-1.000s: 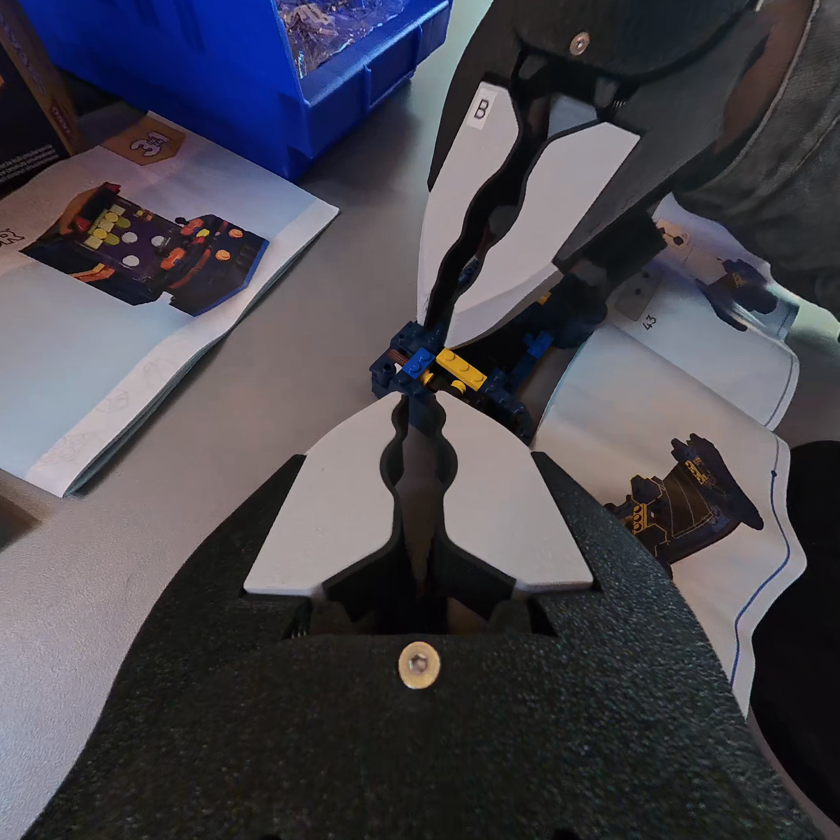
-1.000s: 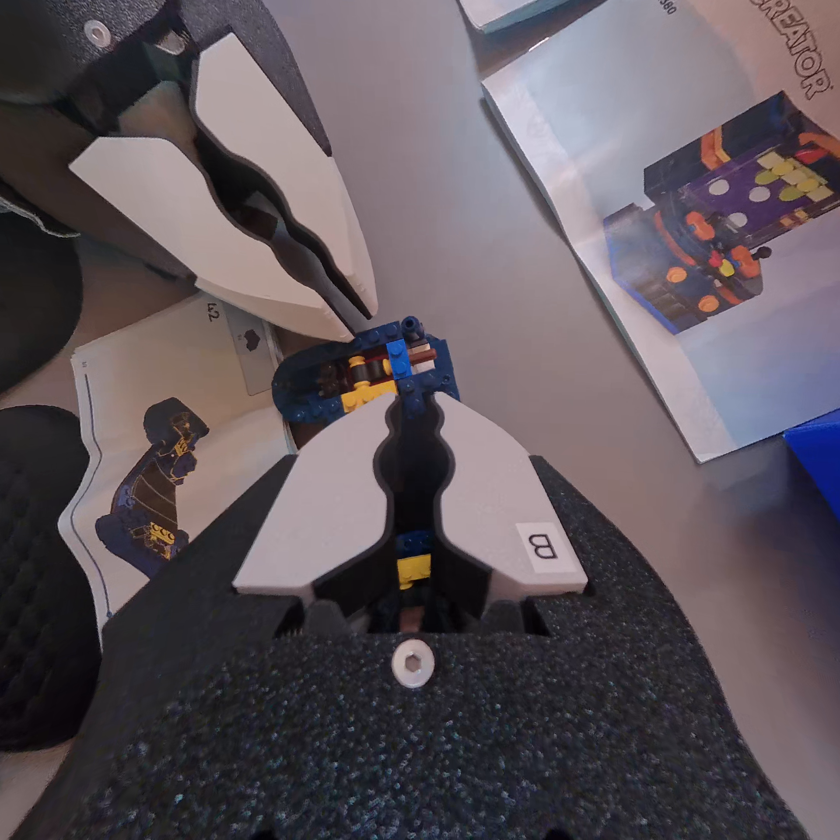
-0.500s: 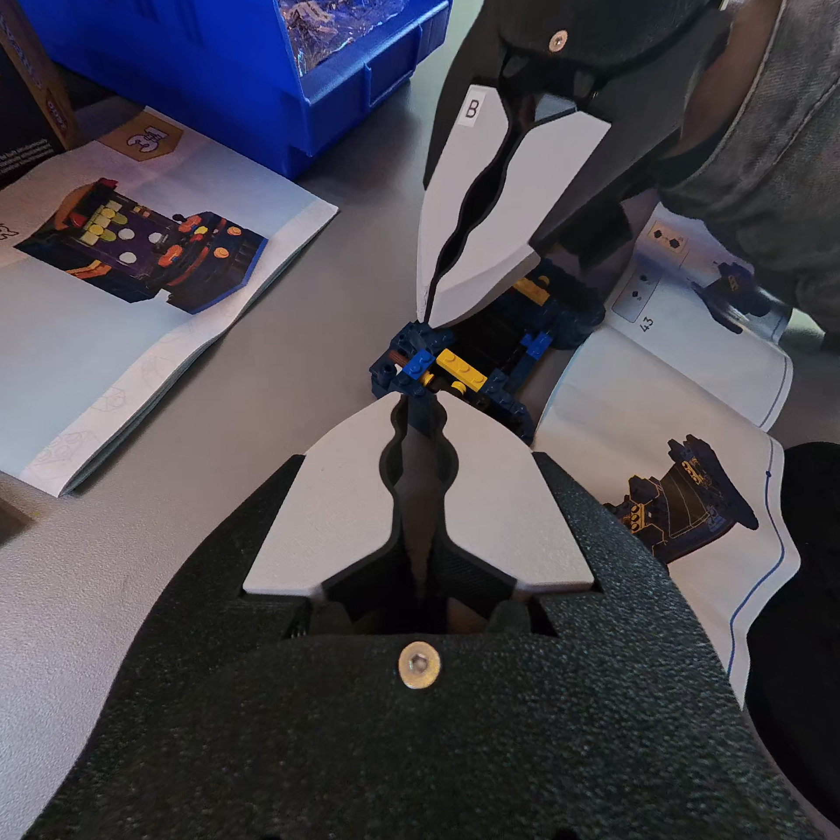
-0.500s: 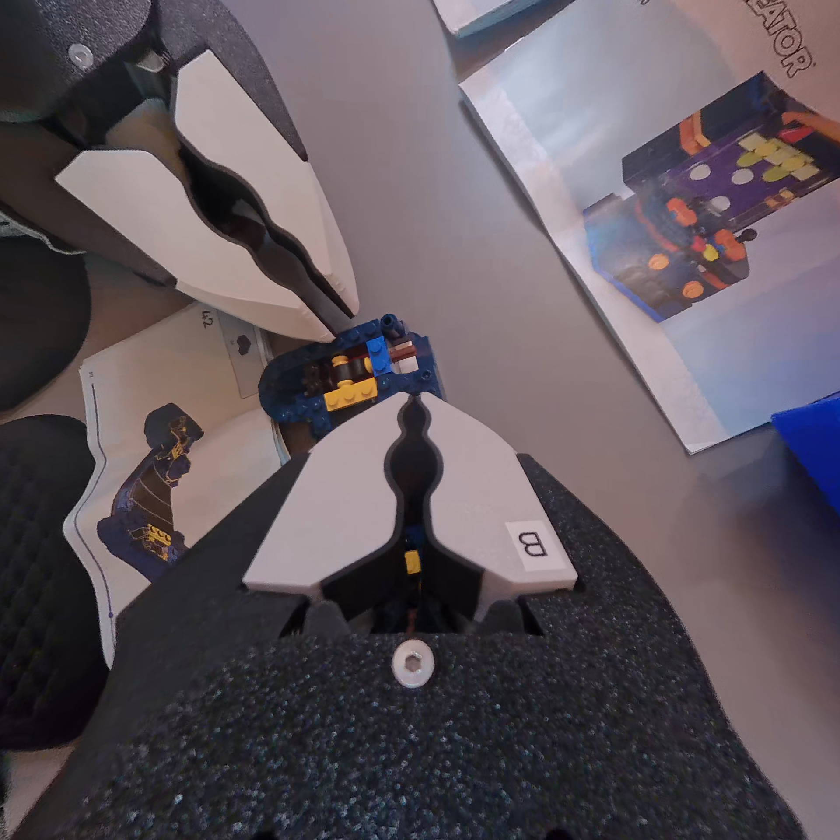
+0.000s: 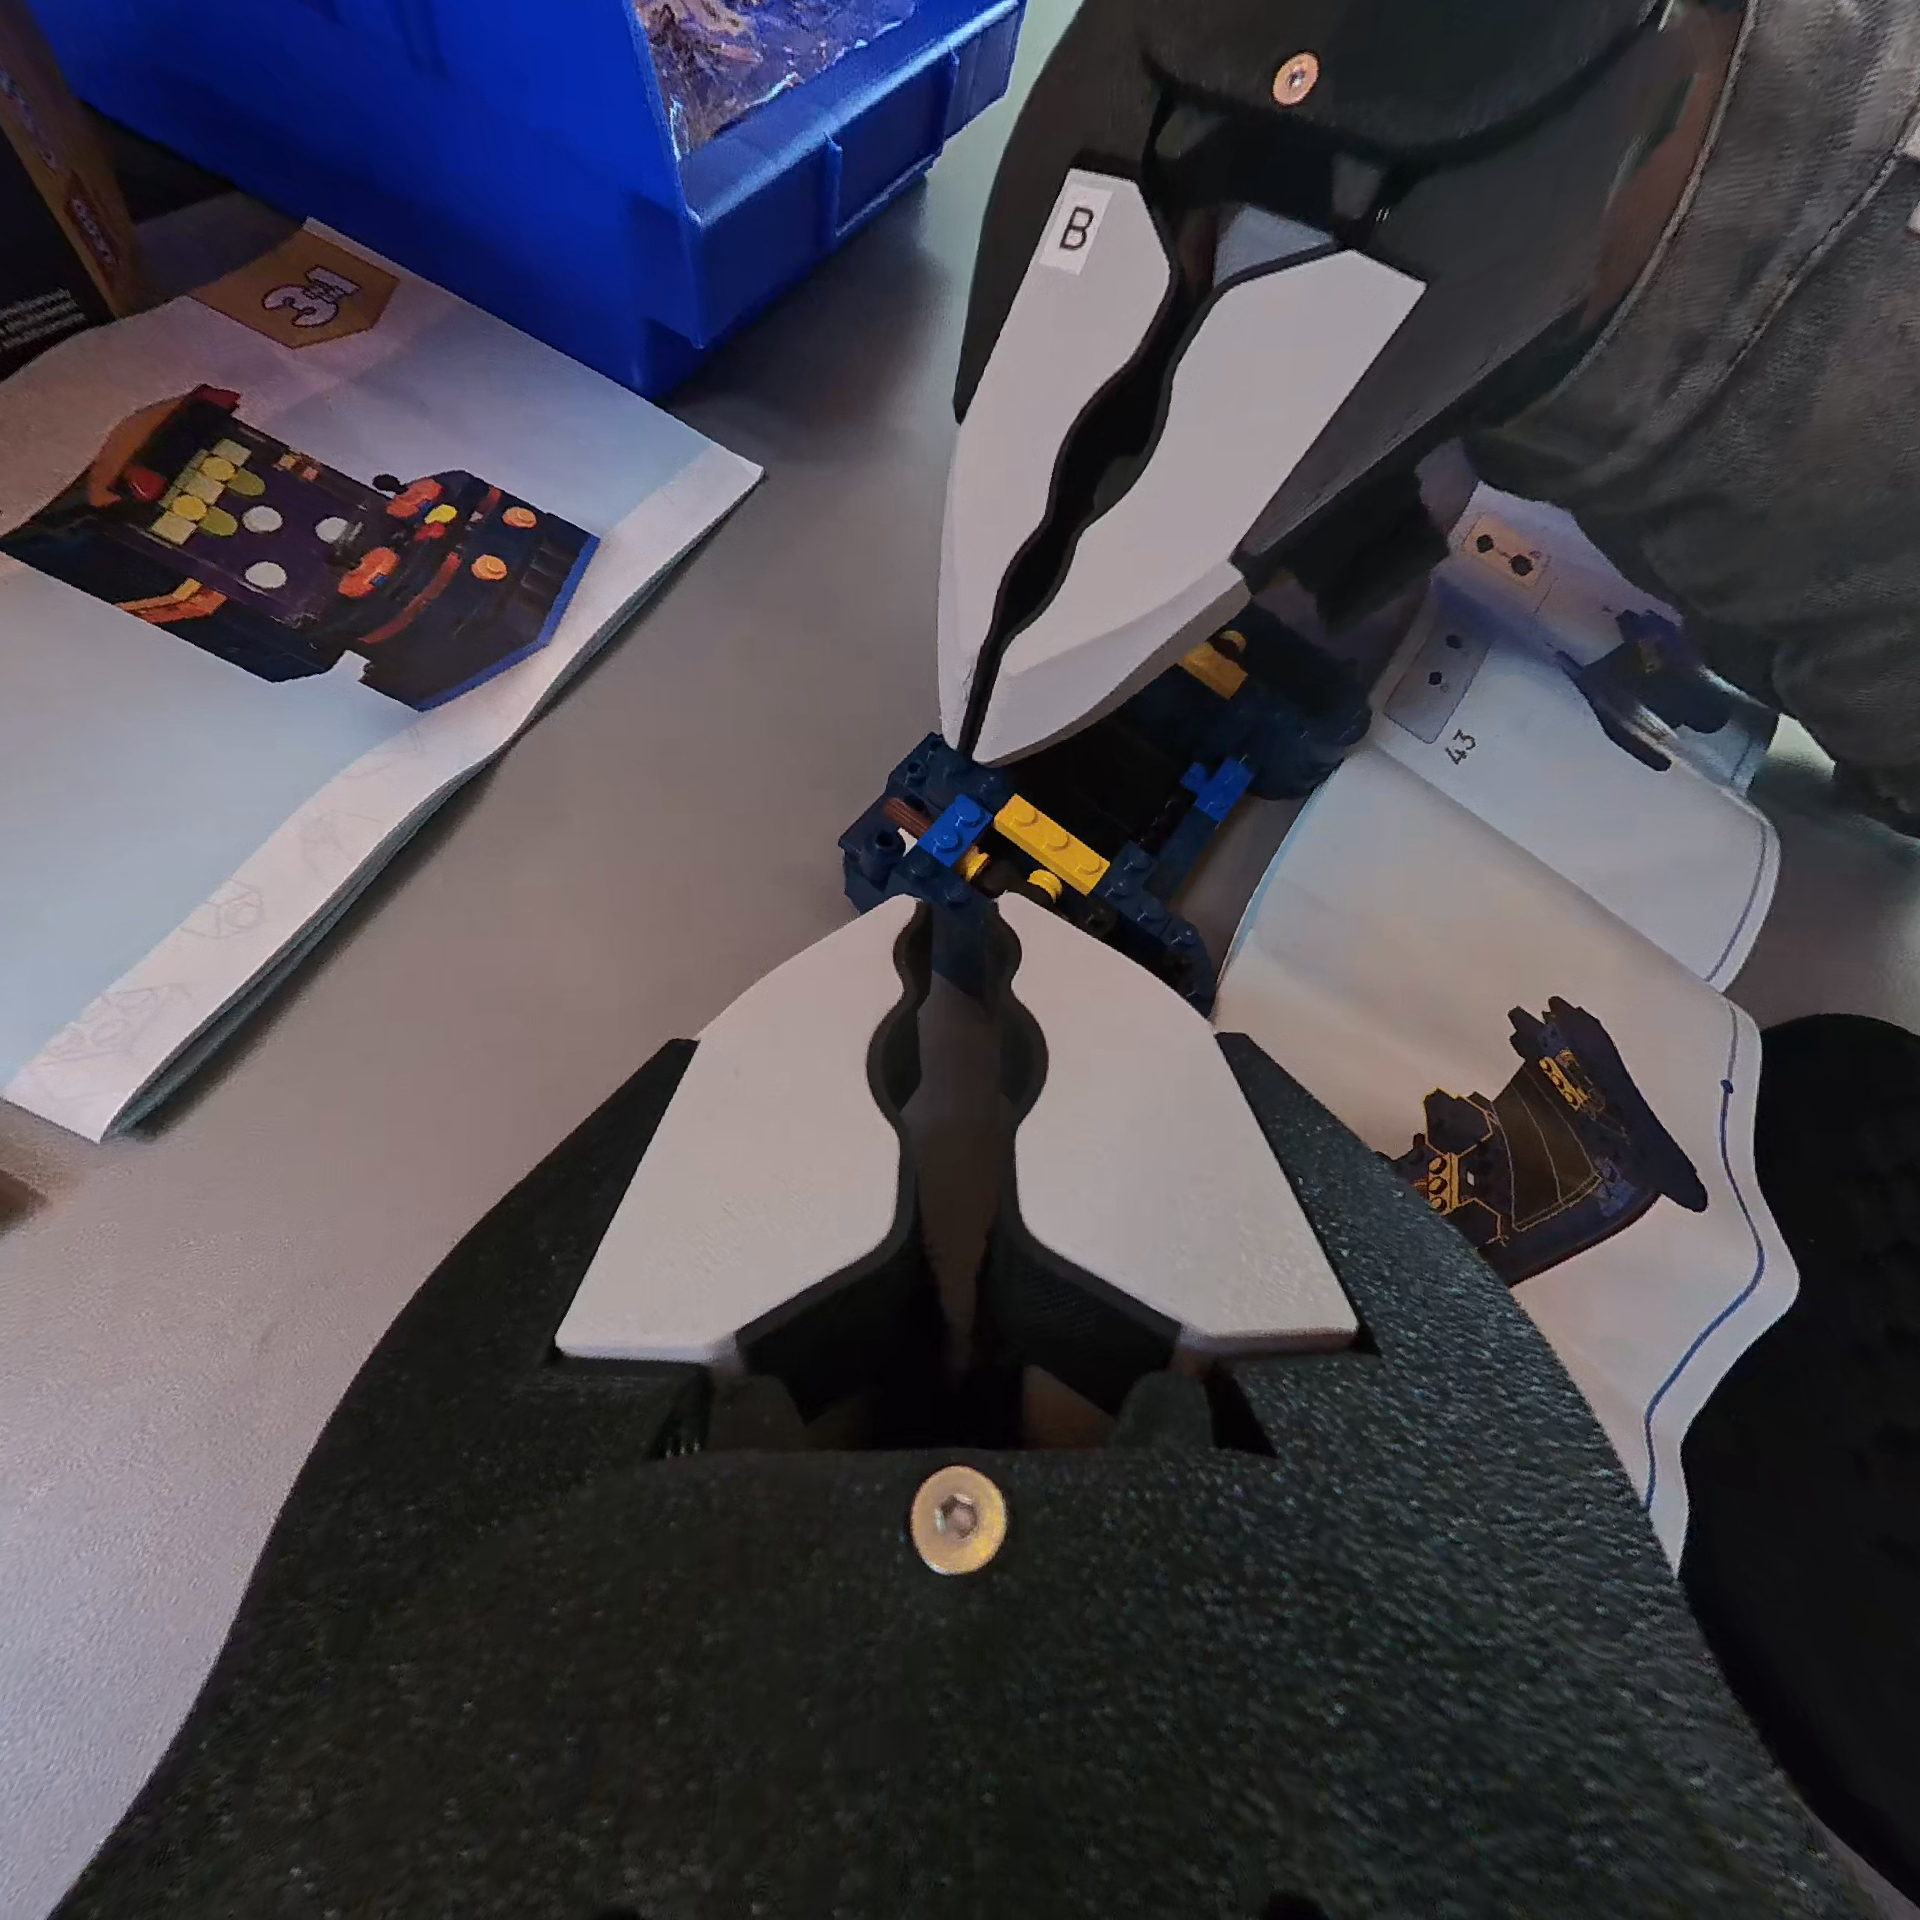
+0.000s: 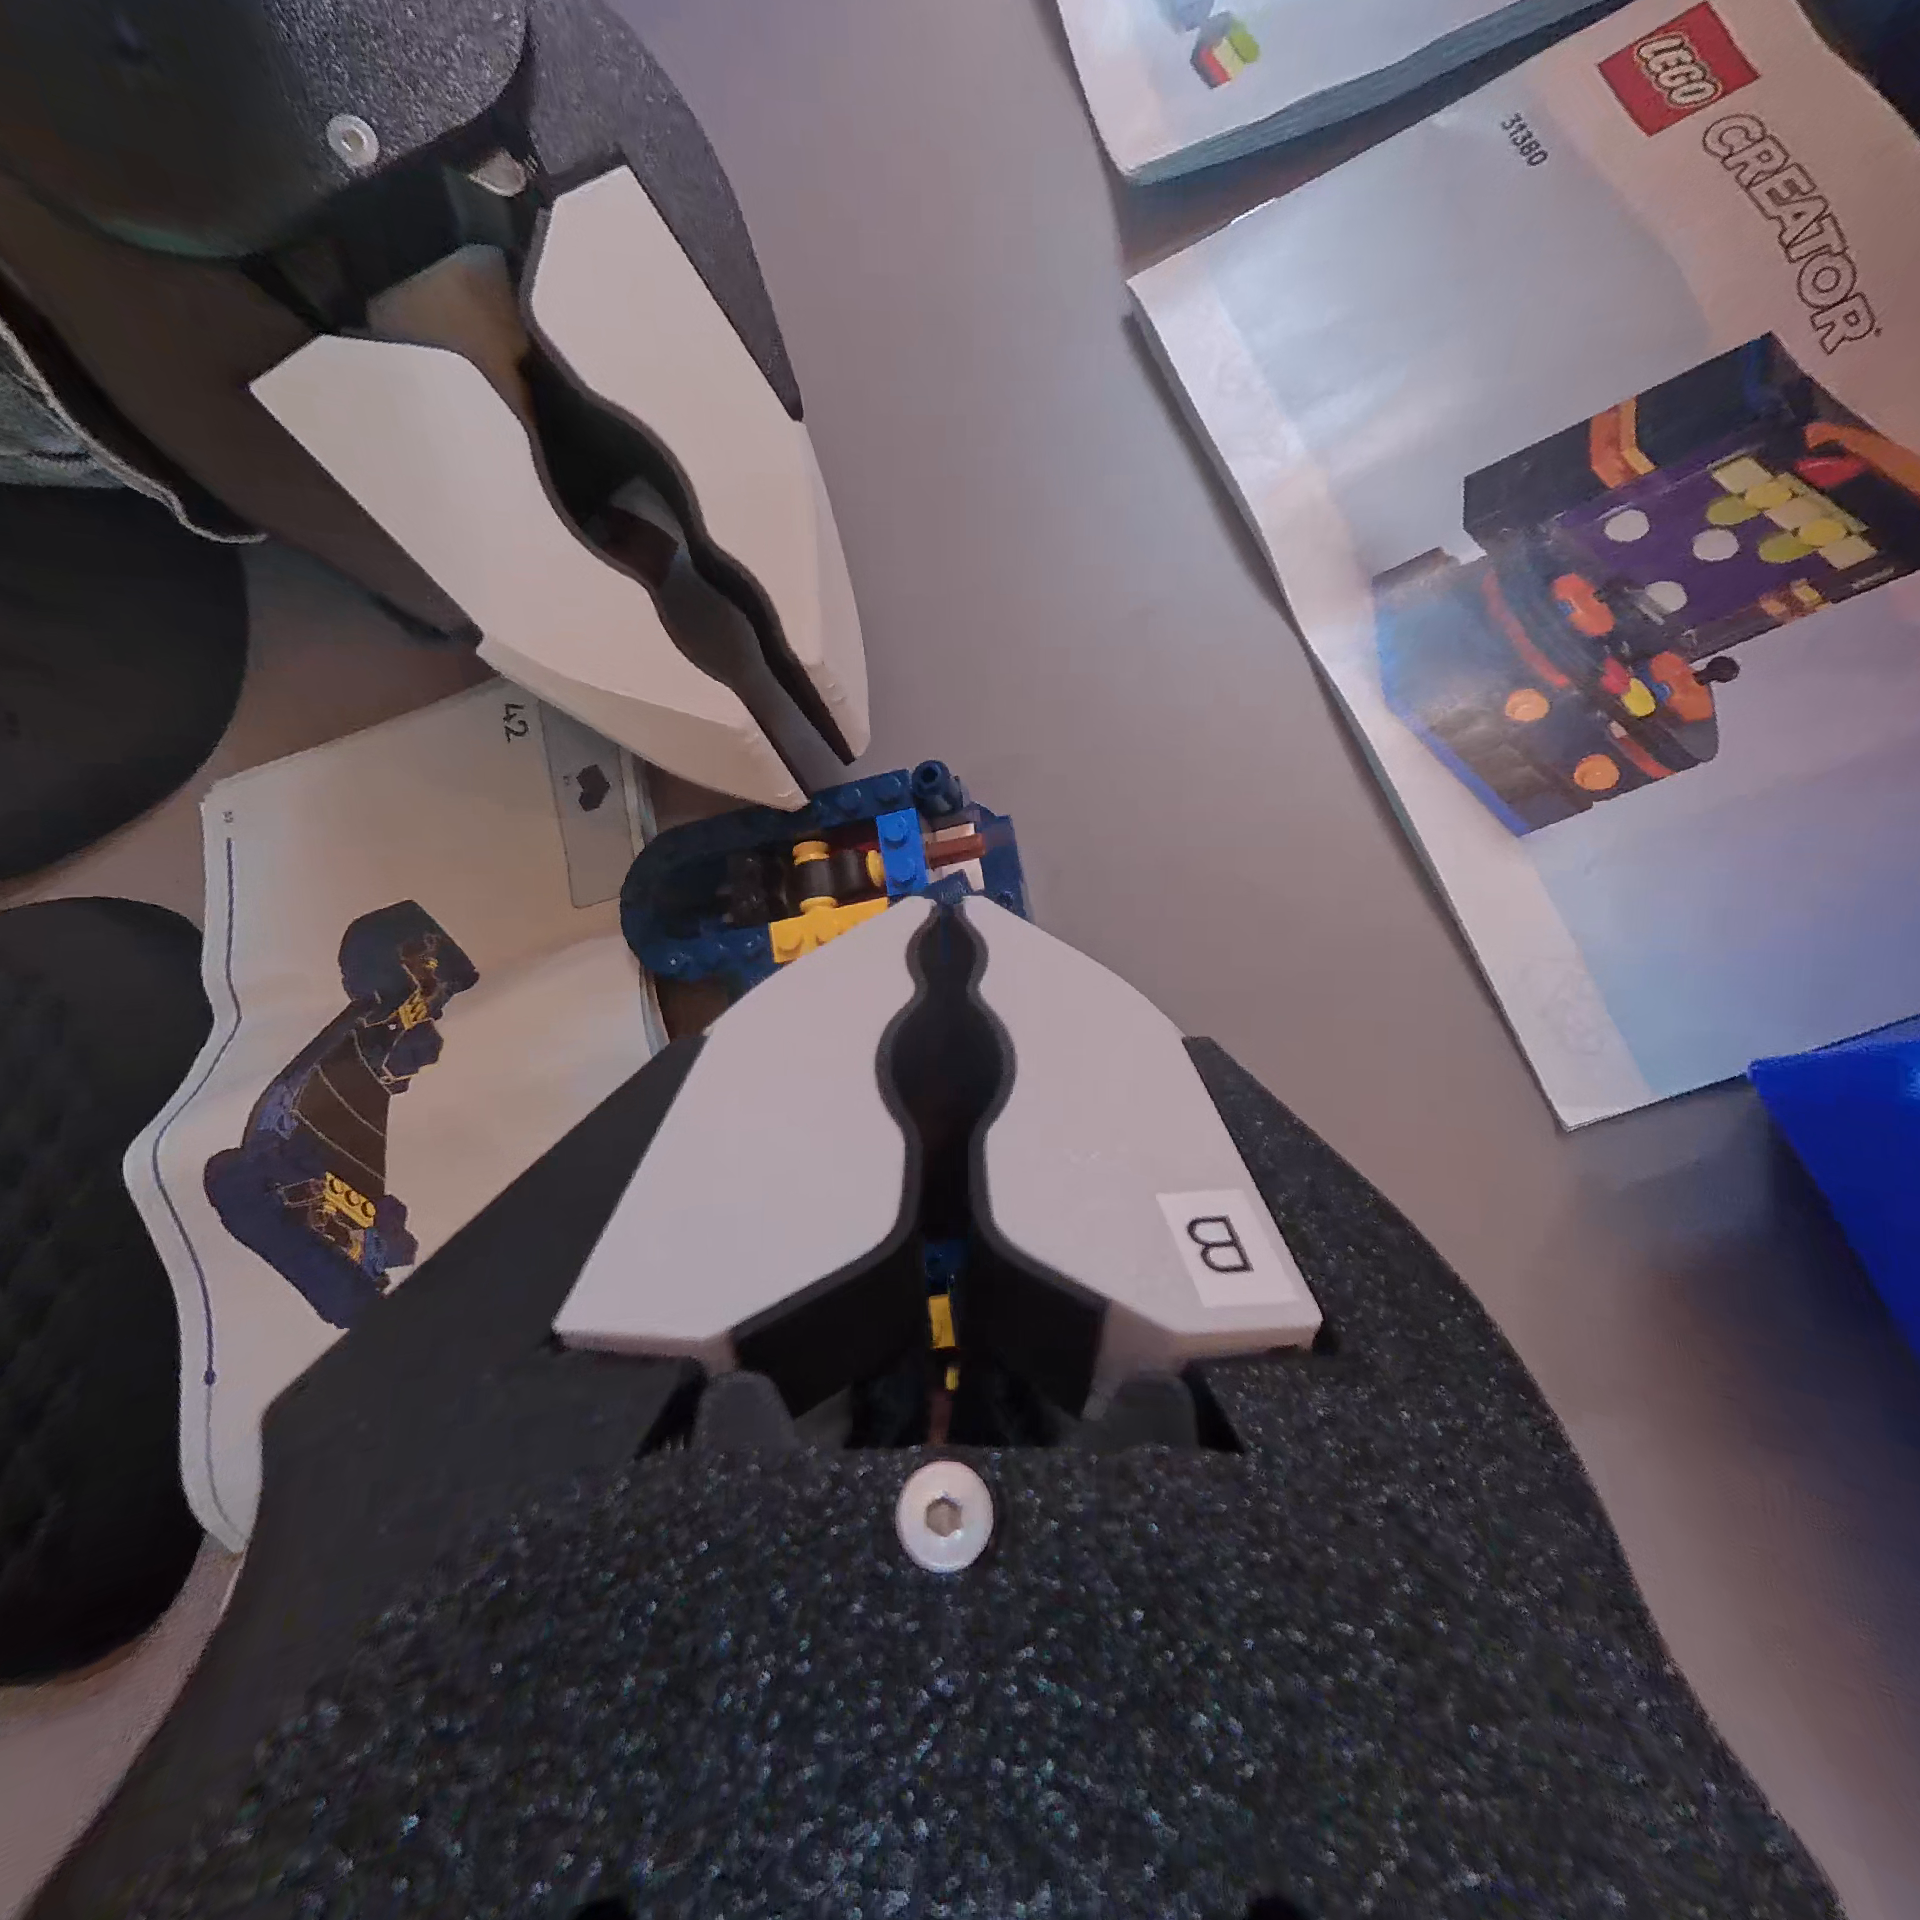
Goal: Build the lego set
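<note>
Dark blue brick model [image 5: 1049, 842], hull-shaped with yellow and bright blue pieces inside, is sitting on the grey table [image 5: 644, 831], partly on an open instruction booklet [image 5: 1538, 935]. Left gripper [image 5: 956, 906] is pinching the model's near dark blue wall, jaws only slightly apart. Right gripper [image 6: 943, 906] is pressing its closed tips onto the opposite edge, nothing between them. Second booklet [image 5: 312, 582] and blue bin [image 5: 499, 135] are lying off to the side
</note>
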A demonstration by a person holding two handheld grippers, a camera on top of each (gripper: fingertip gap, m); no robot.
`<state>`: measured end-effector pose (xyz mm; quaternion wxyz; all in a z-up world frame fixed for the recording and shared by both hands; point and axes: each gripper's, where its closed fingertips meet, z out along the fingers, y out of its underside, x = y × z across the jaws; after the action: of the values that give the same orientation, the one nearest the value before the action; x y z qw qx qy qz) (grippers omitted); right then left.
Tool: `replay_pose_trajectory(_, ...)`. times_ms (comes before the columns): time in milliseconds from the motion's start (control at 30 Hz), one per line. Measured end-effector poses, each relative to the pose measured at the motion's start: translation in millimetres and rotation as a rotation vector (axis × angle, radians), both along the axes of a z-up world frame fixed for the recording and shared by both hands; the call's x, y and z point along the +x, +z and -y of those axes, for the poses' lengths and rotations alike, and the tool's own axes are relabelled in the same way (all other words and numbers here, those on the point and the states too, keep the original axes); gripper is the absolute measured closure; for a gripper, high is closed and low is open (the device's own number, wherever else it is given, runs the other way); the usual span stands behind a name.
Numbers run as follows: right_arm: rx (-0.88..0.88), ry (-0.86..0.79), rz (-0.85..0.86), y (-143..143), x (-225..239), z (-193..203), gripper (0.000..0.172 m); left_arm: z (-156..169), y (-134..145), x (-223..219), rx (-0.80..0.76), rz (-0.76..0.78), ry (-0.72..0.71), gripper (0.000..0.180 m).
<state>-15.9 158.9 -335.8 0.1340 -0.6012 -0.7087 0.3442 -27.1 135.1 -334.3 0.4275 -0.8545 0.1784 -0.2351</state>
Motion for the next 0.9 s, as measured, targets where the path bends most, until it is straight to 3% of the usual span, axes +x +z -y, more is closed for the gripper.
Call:
replay_pose_trajectory(167,0.008,-0.005,0.014,-0.5,1.9,0.2,0.171,-0.3,-0.2,0.0,0.002,-0.005,0.002,0.17)
replay_pose_trajectory(367,0.054,-0.134,0.004,-0.7,2.0,0.5,0.171,-0.3,-0.1,1.3,0.022,-0.035,0.003,0.171)
replay_pose_trajectory(567,0.0,-0.189,-0.056,-0.7,1.5,1.1,0.171,0.9,0.0,3.9,0.026,-0.037,-0.014,0.173)
replay_pose_trajectory(900,0.103,-0.234,-0.038,-2.8,2.3,1.1,0.171,-0.5,0.0,4.7,0.039,-0.051,-0.006,0.174)
